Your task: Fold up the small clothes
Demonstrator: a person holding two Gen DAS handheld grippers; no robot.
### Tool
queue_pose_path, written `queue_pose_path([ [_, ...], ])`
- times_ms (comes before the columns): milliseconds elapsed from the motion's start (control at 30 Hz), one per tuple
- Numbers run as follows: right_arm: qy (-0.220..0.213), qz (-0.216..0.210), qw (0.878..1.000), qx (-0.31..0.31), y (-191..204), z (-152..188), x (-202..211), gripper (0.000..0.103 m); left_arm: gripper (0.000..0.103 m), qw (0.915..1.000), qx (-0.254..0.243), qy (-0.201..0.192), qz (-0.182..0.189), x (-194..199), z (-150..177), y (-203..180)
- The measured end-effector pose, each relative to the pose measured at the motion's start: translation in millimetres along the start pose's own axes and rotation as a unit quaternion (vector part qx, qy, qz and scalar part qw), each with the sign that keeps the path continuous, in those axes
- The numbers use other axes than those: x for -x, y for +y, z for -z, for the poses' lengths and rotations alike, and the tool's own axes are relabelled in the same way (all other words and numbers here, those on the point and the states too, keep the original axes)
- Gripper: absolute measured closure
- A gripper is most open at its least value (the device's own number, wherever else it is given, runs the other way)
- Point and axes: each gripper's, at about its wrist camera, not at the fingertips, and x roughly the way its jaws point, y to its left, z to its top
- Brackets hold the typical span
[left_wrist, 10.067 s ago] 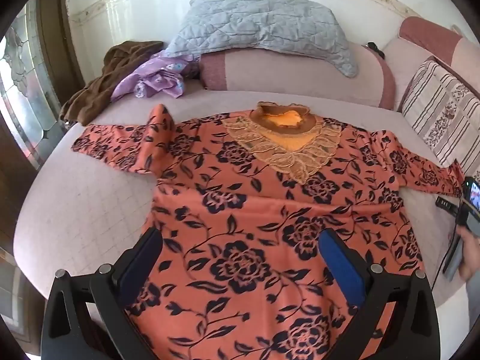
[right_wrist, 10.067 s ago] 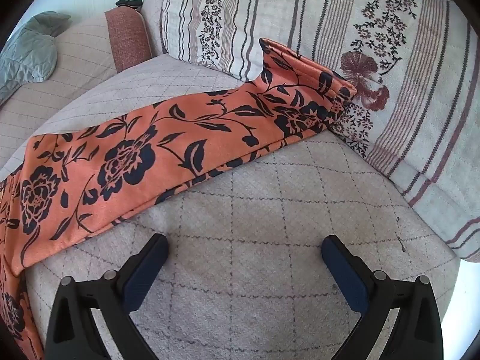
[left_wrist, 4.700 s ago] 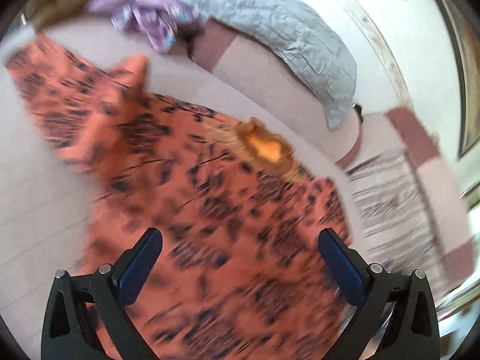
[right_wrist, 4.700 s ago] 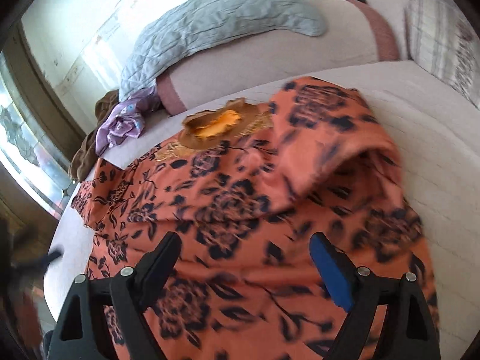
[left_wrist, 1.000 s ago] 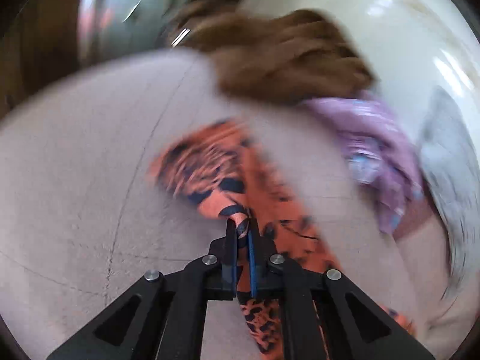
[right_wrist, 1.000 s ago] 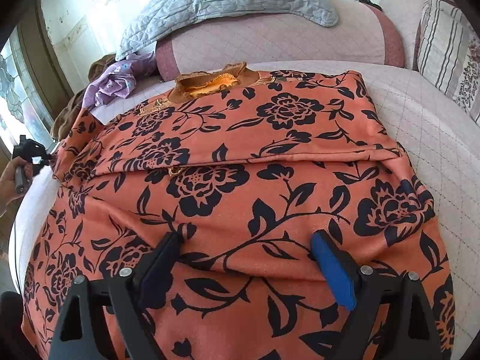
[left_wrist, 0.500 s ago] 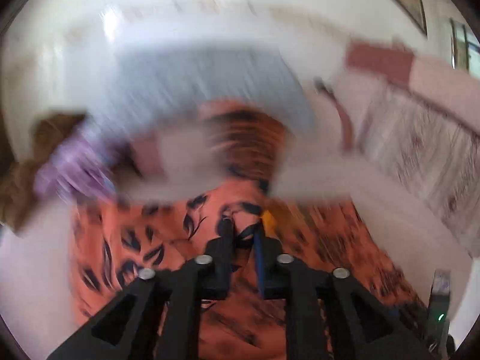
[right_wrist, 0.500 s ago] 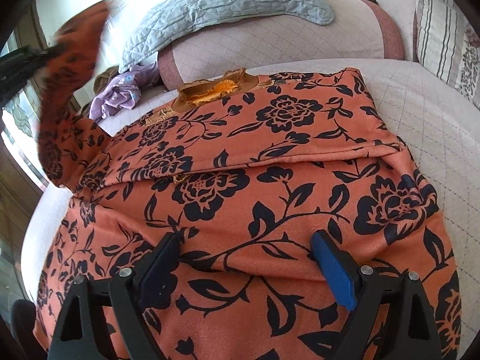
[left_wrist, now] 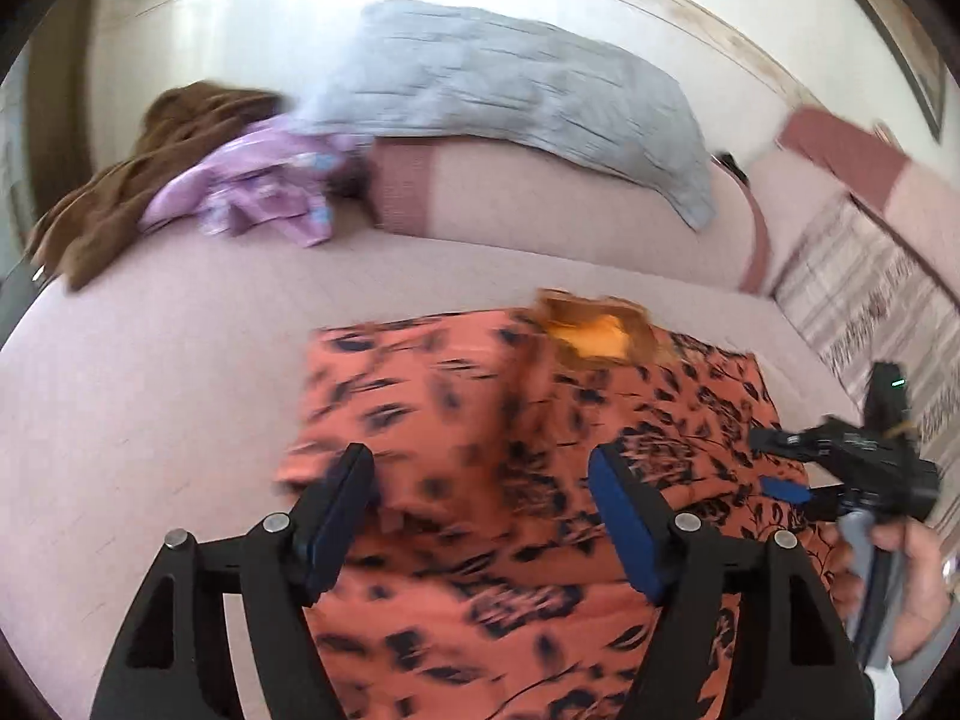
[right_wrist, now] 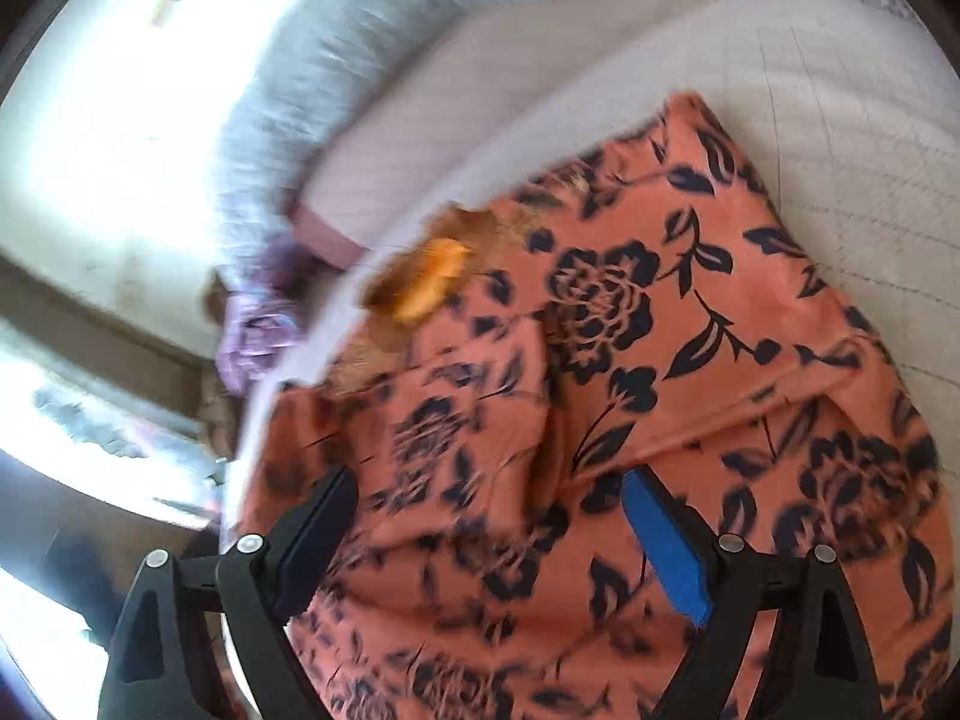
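Released a second ago, the floral orange blouse (left_wrist: 480,396) lies sleeve-folded under the opening left hand-held gripper (left_wrist: 480,510); right hand-held gripper (right_wrist: 489,534) wide.

Both wrist views angled down, close over orange blouse (left_wrist: 480,420); collar (right_wrist: 432,282) shared.

Smooth floral-print cloth blouse (left_wrist: 480,420) on a matt quilted fabric sofa (left_wrist: 150,390), below a stitched grey pillow (left_wrist: 510,84)

blouse (left_wrist: 480,420) on bed (left_wrist: 150,390) | pillow (left_wrist: 510,90) behind blouse
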Motion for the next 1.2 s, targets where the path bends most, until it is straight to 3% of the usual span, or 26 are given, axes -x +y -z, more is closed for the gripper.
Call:
queue_pose_path([
  [33,0.012,0.011,1.000,-0.007,1,-3,-10,0.017,0.028,0.9999,0.008,-0.001,-0.006,2,1,6],
  [67,0.031,0.020,0.999,-0.010,3,-4,-20,0.044,0.028,0.9997,0.019,-0.004,-0.015,10,5,21],
  [100,0.049,0.033,0.998,-0.001,10,-2,-29,0.083,0.028,0.9993,0.028,-0.002,-0.024,11,8,33],
  [167,0.061,0.060,0.996,0.027,25,3,-35,0.092,0.028,0.9976,0.054,0.005,-0.042,14,17,59],
  [267,0.035,0.102,0.988,0.111,62,3,-20,0.093,0.028,0.9944,0.092,0.002,-0.053,15,23,88],
  [367,-0.051,0.150,0.962,0.220,112,-11,25,0.093,0.028,0.9923,0.110,-0.002,-0.056,15,26,102],
  [467,-0.111,0.194,0.939,0.262,126,-31,52,0.092,0.028,0.9918,0.123,-0.002,-0.034,13,20,102],
  [567,-0.082,0.192,0.950,0.232,85,-44,36,0.089,0.022,0.9921,0.124,0.018,-0.009,-6,11,87],
  [667,0.028,0.195,0.969,0.153,10,-39,-21,0.087,0.021,0.9912,0.111,0.071,0.011,-50,5,70],
  [700,0.046,0.188,0.973,0.128,-7,-35,-31,0.085,0.021,0.9902,0.100,0.097,-0.008,-69,5,67],
  [733,0.027,0.163,0.980,0.111,-17,-31,-29,0.085,0.031,0.9844,0.092,0.143,-0.044,-93,10,67],
  [767,0.013,0.141,0.985,0.094,-21,-31,-22,0.082,0.039,0.9811,0.093,0.162,-0.050,-105,14,68],
  [800,0.013,0.129,0.989,0.076,-24,-31,-18,0.068,0.040,0.9839,0.087,0.147,-0.054,-106,15,67],
  [833,0.019,0.111,0.992,0.059,-25,-33,-15,0.056,0.050,0.9864,0.071,0.136,-0.059,-104,14,62],
  [867,0.020,0.087,0.995,0.053,-25,-34,-10,0.027,0.066,0.9871,0.067,0.137,-0.051,-104,14,59],
  [900,0.014,0.078,0.995,0.056,-24,-35,-5,0.021,0.069,0.9870,0.071,0.138,-0.042,-103,15,57],
  [967,0.010,0.072,0.995,0.064,-25,-39,-4,0.026,0.069,0.9871,0.068,0.135,-0.052,-102,17,53],
  [1000,0.025,0.076,0.994,0.068,-28,-40,-11,0.054,0.069,0.9870,0.066,0.136,-0.056,-103,18,52],
  [1033,0.039,0.097,0.992,0.075,-33,-39,-17,0.072,0.069,0.9867,0.063,0.137,-0.059,-102,17,50],
  [1067,0.040,0.124,0.988,0.085,-34,-40,-21,0.079,0.067,0.9862,0.062,0.140,-0.063,-101,15,48],
  [1133,0.037,0.122,0.987,0.093,-32,-41,-20,0.079,0.067,0.9868,0.065,0.129,-0.072,-94,7,46],
  [1200,0.019,0.124,0.986,0.106,-25,-45,-10,0.076,0.060,0.9914,0.066,0.091,-0.067,-80,-5,47],
])
